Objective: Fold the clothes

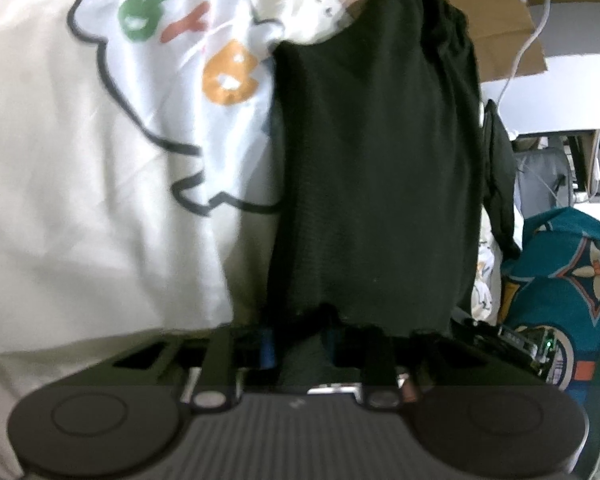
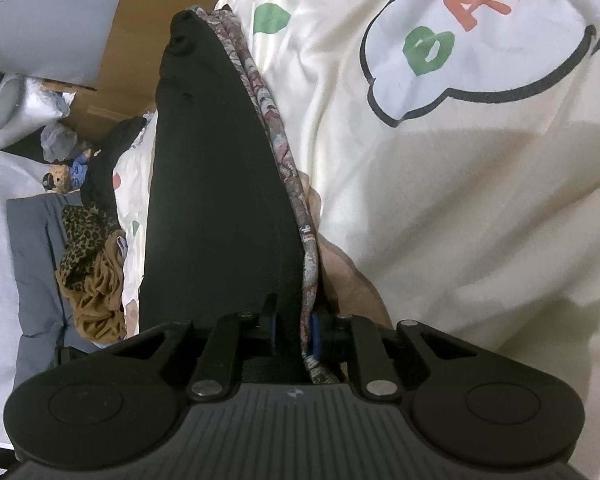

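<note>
Both pairs of jaws are pinched onto the same black garment (image 1: 372, 168): the left gripper (image 1: 300, 340) clamps its frayed near edge, the right gripper (image 2: 294, 334) nips black cloth together with a patterned reddish-grey fabric (image 2: 284, 160) lying against it. No earlier picture is given, so only the grip itself can be told. The garment hangs stretched away from each camera, its long axis running from the jaws toward the top of the view, tapering to a rounded end in the right wrist view. It lies over a cream bedsheet (image 1: 60, 200) printed with cloud shapes and coloured letters; in the left view they seem to read "BYE", though blur makes this uncertain. Only the right view shows a leopard-print cloth (image 2: 86, 236), a small doll (image 2: 62, 178) and cardboard (image 2: 140, 40). Only the left view shows a teal patterned bag (image 1: 572, 280) and a white cable (image 1: 528, 40).
</note>
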Available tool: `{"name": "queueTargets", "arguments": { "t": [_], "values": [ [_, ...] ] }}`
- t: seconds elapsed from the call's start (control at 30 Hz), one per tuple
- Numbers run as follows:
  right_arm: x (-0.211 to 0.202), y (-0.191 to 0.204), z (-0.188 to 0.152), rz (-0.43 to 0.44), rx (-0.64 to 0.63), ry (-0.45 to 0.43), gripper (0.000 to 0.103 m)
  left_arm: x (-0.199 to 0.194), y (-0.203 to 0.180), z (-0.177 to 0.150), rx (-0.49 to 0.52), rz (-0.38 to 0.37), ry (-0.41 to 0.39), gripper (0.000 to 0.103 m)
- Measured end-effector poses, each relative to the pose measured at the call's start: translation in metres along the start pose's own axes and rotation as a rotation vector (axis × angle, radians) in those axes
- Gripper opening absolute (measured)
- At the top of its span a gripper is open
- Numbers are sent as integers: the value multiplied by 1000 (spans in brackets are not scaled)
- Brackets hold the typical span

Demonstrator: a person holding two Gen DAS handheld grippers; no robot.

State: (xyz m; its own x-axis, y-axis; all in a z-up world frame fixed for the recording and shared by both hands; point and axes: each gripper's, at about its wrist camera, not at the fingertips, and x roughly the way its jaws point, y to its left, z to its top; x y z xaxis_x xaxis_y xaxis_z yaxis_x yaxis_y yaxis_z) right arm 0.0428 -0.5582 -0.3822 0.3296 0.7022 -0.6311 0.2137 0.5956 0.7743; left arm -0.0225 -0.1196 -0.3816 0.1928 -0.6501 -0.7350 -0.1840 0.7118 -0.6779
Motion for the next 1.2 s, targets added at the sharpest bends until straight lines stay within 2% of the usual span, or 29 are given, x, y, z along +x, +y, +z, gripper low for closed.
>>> {"name": "queueTargets", "arguments": {
  "t": [0.1, 0.2, 0.3, 0.33, 0.4, 0.43, 0.53, 0.87, 0.9, 0.93, 0.97, 1.0, 1.2],
  "values": [
    [-6, 12, -3, -12, -51, -21, 5, -7, -11, -2, 39, -13, -13, 5],
    [-19, 16, -2, 36, -44, -58, 5, -16, -11, -2, 32, -30, -21, 5],
    [-22, 16, 1, 40, -45, -55, 5, -18, -8, -1, 20, -27, -18, 5],
    [-20, 15, 2, 28, -43, -45, 5, -17, -6, 0, 12, -17, -12, 10],
    [-13, 13, 4, -7, -33, -19, 10, -13, -1, 1, -11, -6, -6, 20],
    [-10, 11, 5, -17, -30, -10, 11, -11, 1, 2, -18, -5, -8, 22],
    [-4, 9, 5, -20, -21, 3, 25, -7, 1, 3, -24, -2, -10, 25],
    [8, 3, 17, 2, -7, 63, 29, -6, 5, 8, -43, -34, 1, 24],
    [8, 3, 18, 6, -7, 67, 22, -6, 5, 10, -41, -35, 0, 24],
    [7, 6, 18, 6, -19, 65, 19, -4, 3, 13, -39, -36, -1, 20],
    [6, 10, 18, 3, -36, 61, 11, -4, 4, 13, -35, -41, 1, 16],
    [5, 15, 19, 0, -53, 57, 9, -5, 5, 13, -31, -45, 2, 13],
    [-14, 47, 22, 60, -126, 0, 7, -17, 12, 9, -32, -42, 7, 11]
  ]
}}
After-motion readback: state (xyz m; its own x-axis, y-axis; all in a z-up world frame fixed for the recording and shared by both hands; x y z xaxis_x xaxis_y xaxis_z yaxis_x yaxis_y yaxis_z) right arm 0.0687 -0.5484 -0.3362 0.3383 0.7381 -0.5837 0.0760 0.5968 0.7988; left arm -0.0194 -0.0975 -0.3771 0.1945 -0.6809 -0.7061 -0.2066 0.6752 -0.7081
